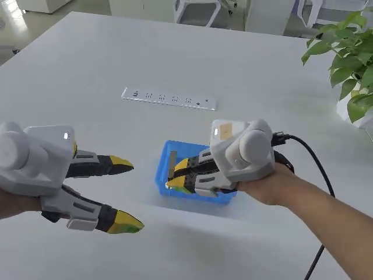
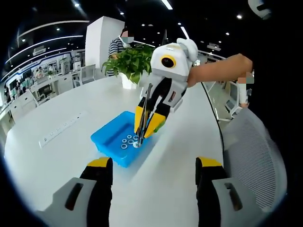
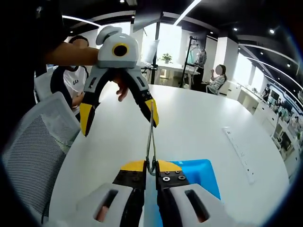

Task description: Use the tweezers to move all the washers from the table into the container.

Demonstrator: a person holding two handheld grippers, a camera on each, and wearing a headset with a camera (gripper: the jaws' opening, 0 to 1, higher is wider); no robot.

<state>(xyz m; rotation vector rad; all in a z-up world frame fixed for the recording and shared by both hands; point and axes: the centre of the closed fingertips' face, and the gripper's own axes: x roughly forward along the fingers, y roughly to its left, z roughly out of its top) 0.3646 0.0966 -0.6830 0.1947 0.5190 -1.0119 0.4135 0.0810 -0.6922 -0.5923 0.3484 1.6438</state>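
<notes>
Low in the left gripper view, the left gripper (image 2: pixel 154 165) stands wide open, with its two yellow-tipped jaws well apart above the bare white table (image 1: pixel 175 52). In the head view it sits at the lower left, holding nothing.

Just beyond it, near the middle of the left gripper view, the right gripper (image 3: pixel 150 165) hangs tilted down over the blue container (image 2: pixel 108 152). Its jaws are pinched together on the tweezers (image 2: pixel 141 127). The thin blades run down from between the yellow tips into the tray. Their points rest among a small cluster of washers (image 2: pixel 128 140) lying on the container floor, toward its right corner in that view. I cannot tell whether a washer is caught between the points. A person's hand wraps the right gripper's handle, and a black cable (image 1: pixel 317 169) trails off to the lower right of the head view.

A pale yellow label (image 1: pixel 224 129) sits on top of the right gripper's housing (any print on it is too small to read).

Further up the head view lies a white power strip (image 1: pixel 169 98), set well apart from the container, with socket markings that are not legible. At the upper right edge stands a leafy green plant (image 1: pixel 347 64). A grey mesh chair (image 2: pixel 255 156) fills the right side of the left gripper view.
</notes>
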